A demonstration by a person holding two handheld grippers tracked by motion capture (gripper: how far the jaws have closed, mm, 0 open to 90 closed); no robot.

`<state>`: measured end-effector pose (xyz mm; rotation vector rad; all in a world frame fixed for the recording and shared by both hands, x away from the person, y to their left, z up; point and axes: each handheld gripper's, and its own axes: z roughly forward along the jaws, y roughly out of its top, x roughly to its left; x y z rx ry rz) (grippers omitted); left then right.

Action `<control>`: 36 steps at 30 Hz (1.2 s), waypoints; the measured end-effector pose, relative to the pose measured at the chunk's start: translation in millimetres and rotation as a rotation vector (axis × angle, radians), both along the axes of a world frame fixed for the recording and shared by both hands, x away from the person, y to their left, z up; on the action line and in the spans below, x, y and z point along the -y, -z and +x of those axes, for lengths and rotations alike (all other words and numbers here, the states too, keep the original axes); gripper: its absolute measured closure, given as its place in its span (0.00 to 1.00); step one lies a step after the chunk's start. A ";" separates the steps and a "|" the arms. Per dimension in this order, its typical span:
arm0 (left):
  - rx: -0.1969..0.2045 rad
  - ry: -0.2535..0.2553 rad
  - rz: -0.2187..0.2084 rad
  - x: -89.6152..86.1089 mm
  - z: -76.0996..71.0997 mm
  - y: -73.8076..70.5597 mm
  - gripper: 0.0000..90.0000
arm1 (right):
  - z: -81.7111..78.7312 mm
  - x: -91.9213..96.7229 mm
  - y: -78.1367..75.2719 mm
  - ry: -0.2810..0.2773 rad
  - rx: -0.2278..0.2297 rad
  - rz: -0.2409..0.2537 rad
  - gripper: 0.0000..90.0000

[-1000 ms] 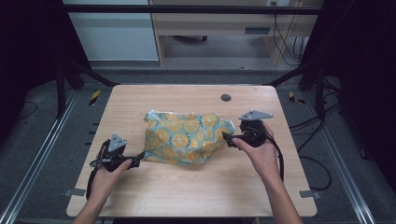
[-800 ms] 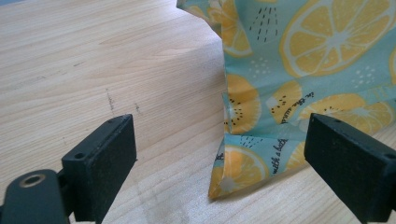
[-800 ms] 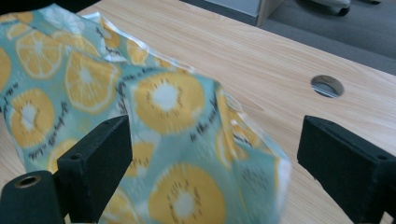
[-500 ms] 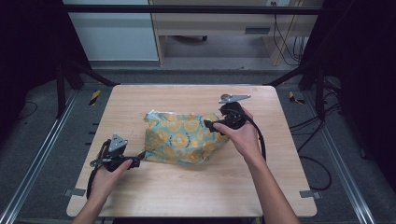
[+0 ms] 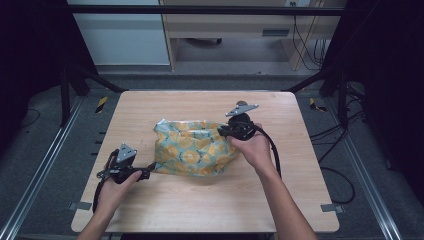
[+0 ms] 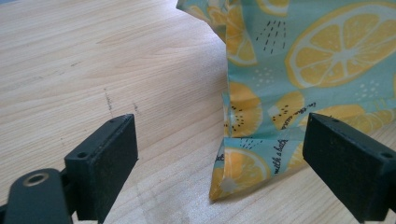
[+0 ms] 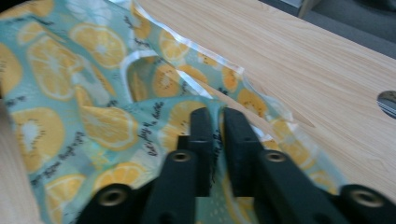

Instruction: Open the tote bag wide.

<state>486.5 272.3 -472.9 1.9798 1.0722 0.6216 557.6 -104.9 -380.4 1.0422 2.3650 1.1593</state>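
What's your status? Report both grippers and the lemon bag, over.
Right gripper just closed, pinching lemon-print bag at its far right edge. Left gripper open, bag's near corner between jaws, untouched. Nothing in the way.

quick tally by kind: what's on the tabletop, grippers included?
Lemon-print bag: 1
Handheld grippers: 2, left gripper open at the bag's corner, right gripper just closed on the bag's edge
Round hole in the table (blurred): 1
Total: 4
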 end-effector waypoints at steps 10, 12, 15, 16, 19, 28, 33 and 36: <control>0.003 -0.010 -0.009 -3.1 0.1 -1.5 0.12 | -33.3 -3.3 -14.1 -0.049 0.100 0.049 0.99; -0.001 -0.012 -0.008 -4.0 0.2 -2.0 0.13 | -37.3 -3.7 -14.7 -0.053 0.108 0.053 0.99; -0.007 -0.021 -0.007 -8.0 -0.1 -3.7 0.16 | -60.6 -4.1 -16.3 -0.094 0.139 0.071 0.99; -0.007 -0.021 -0.007 -8.0 -0.1 -3.7 0.17 | -66.7 -3.7 -16.1 -0.099 0.145 0.079 0.99; 0.002 -0.020 -0.014 -12.6 -2.3 -10.2 0.22 | -83.1 -1.9 -13.6 -0.127 0.154 0.095 0.99; 0.061 0.015 -0.031 -16.1 -7.8 -37.2 0.38 | -110.2 3.7 0.5 -0.160 0.163 0.093 0.99; 0.061 0.045 -0.041 -11.2 1.1 -55.5 0.41 | -113.3 3.1 11.8 -0.164 0.162 0.087 0.99; 0.058 0.056 -0.059 -9.2 6.2 -65.1 0.42 | -115.2 0.5 16.9 -0.175 0.159 0.083 0.99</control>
